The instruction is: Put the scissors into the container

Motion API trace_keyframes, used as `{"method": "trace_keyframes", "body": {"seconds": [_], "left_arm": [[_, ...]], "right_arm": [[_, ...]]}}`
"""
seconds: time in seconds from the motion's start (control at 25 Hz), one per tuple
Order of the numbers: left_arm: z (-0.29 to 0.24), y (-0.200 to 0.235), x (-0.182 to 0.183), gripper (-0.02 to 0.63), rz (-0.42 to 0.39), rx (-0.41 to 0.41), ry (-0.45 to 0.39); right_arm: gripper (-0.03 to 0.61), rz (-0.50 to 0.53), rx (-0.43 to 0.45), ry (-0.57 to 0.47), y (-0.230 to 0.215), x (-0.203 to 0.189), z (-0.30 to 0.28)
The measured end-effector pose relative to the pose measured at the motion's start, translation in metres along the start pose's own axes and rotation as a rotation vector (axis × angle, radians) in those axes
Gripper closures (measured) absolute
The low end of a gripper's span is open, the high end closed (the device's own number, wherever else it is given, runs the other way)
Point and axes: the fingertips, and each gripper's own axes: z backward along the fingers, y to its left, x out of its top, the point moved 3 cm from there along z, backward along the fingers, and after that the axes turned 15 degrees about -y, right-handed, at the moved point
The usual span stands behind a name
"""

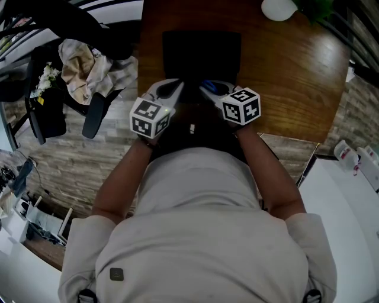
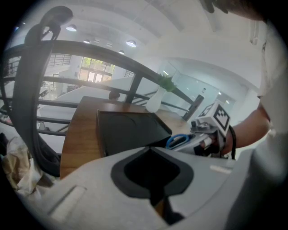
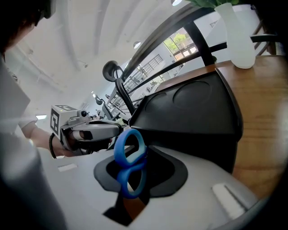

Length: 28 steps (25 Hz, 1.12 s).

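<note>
The black container (image 1: 172, 41) lies on the wooden table (image 1: 290, 77), and both grippers hover at its near edge. Blue-handled scissors (image 3: 130, 161) stand handles-up between the jaws of my right gripper (image 3: 128, 197). Those jaws stand a little apart, with bare wood showing through the gap below, and no pad is seen pressing the handles. From the left gripper view the scissors (image 2: 179, 140) poke out of the right gripper (image 2: 198, 134) just beside the container (image 2: 130, 130). My left gripper (image 2: 155, 197) is shut with nothing in it. In the head view it (image 1: 174, 89) sits left of the right gripper (image 1: 210, 90).
A white vase (image 1: 278, 9) with a green plant stands at the table's far side. A dark chair with crumpled cloth (image 1: 83, 65) is left of the table. A dark railing (image 3: 198, 31) runs beyond the table. The person's body hides the table's near edge.
</note>
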Motion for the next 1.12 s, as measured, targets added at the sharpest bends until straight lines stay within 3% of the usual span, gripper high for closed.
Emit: {"method": "trace_keyframes", "body": {"seconds": [1.12], "left_arm": [[-0.0047, 0.0032, -0.0022, 0.611, 0.012, 0.004, 0.001]], "right_arm": [[0.462, 0.002, -0.013, 0.012, -0.0054, -0.0026, -0.0063]]}}
